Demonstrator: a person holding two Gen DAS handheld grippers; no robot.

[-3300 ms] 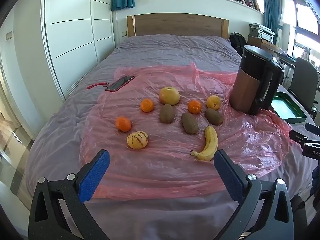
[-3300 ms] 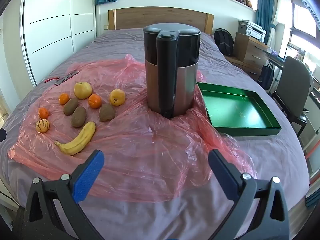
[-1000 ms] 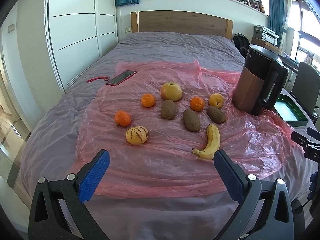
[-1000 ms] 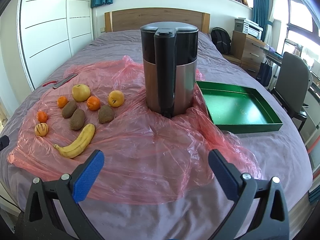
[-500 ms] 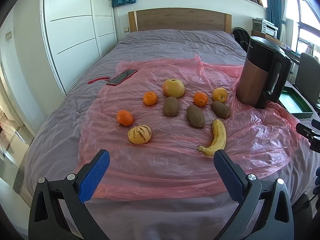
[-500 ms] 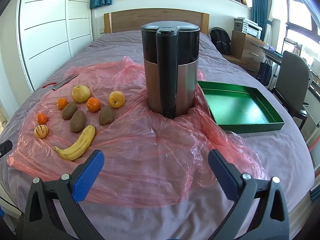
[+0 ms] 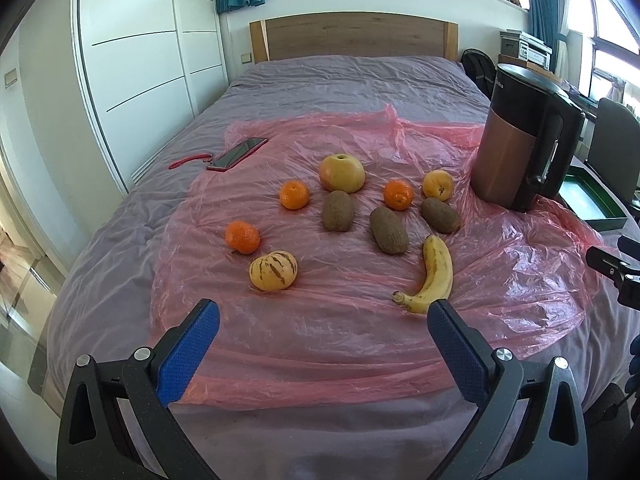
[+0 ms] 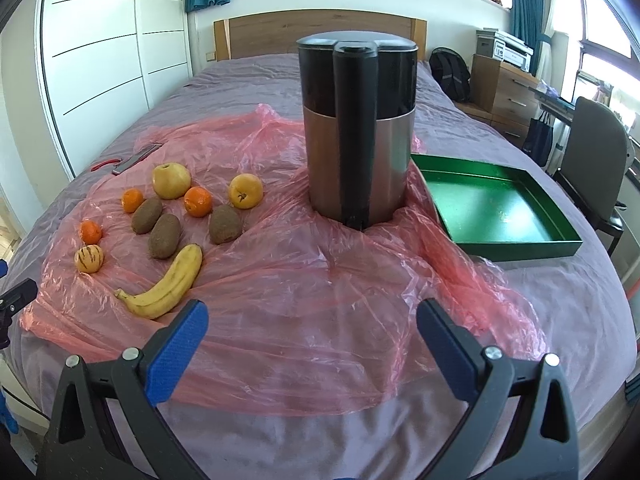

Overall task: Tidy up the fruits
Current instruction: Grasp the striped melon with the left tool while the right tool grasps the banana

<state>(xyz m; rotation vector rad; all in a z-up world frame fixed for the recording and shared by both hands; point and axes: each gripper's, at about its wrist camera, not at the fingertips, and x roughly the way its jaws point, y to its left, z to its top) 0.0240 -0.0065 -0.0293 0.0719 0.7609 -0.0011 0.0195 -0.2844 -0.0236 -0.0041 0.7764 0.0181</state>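
Note:
Fruit lies on a pink plastic sheet [image 7: 340, 320] spread over a bed: a banana [image 7: 432, 276], three brown kiwis [image 7: 388, 230], three oranges [image 7: 242, 236], a striped yellow melon [image 7: 273, 270], a large yellow apple [image 7: 342, 173] and a smaller yellow fruit [image 7: 438, 185]. My left gripper [image 7: 322, 312] hovers open near the bed's front edge, just short of the banana and melon, holding nothing. My right gripper [image 8: 312, 316] is open too, over the sheet in front of the kettle [image 8: 356, 128], with the banana [image 8: 166, 284] to its left. A green tray [image 8: 500, 208] sits empty at right.
The tall black and copper kettle [image 7: 524, 136] stands between the fruit and the green tray [image 7: 588, 204]. A red phone [image 7: 236, 154] lies at the sheet's far left corner. White wardrobe doors run along the left; a chair [image 8: 596, 160] and drawers stand to the right of the bed.
The left gripper has drifted forward and slightly right toward the fruit, which now looks closer. The right gripper has barely shifted. Both stay open and no fruit has moved.

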